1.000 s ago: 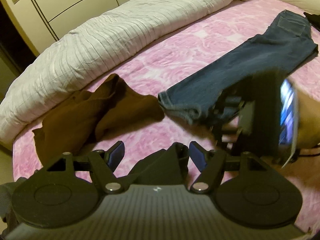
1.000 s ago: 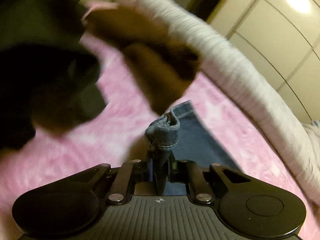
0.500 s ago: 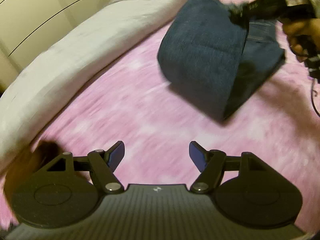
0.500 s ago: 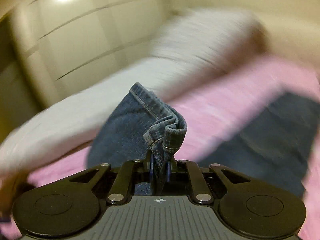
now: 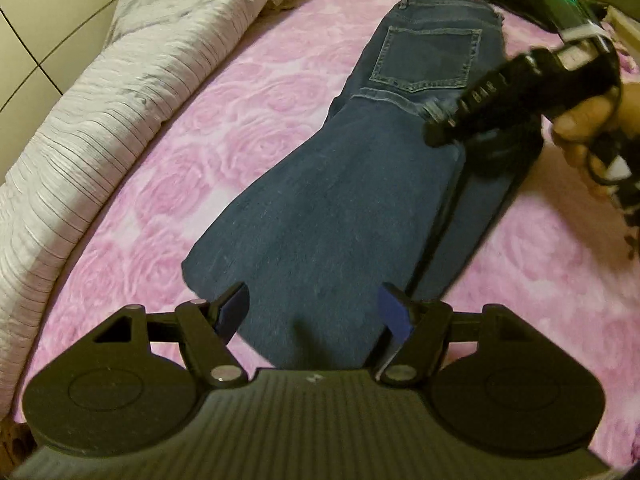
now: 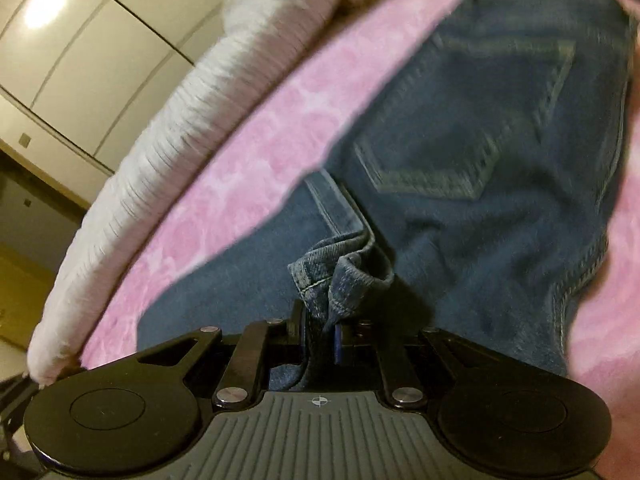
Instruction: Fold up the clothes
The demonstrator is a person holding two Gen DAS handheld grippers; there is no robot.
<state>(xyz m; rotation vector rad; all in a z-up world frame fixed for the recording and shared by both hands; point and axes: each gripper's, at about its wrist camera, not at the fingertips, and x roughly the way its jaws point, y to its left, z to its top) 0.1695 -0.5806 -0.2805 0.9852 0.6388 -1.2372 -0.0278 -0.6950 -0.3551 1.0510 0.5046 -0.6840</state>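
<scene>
On the pink rose-patterned bedspread [image 5: 248, 128], our right gripper [image 6: 320, 320] pinches the dark blue denim jeans' [image 5: 340, 208] hem; our left gripper [image 5: 314, 308] hangs wide, empty. Released crooked, the fold could skew.

The pink bed cover [image 5: 248, 128] lies bare on both sides of the folded jeans [image 5: 340, 200], so a hand can pass there. The rolled white quilt [image 5: 100, 112] closes the far edge. The right tongs [image 5: 444, 128] hang over the jeans' upper part.
</scene>
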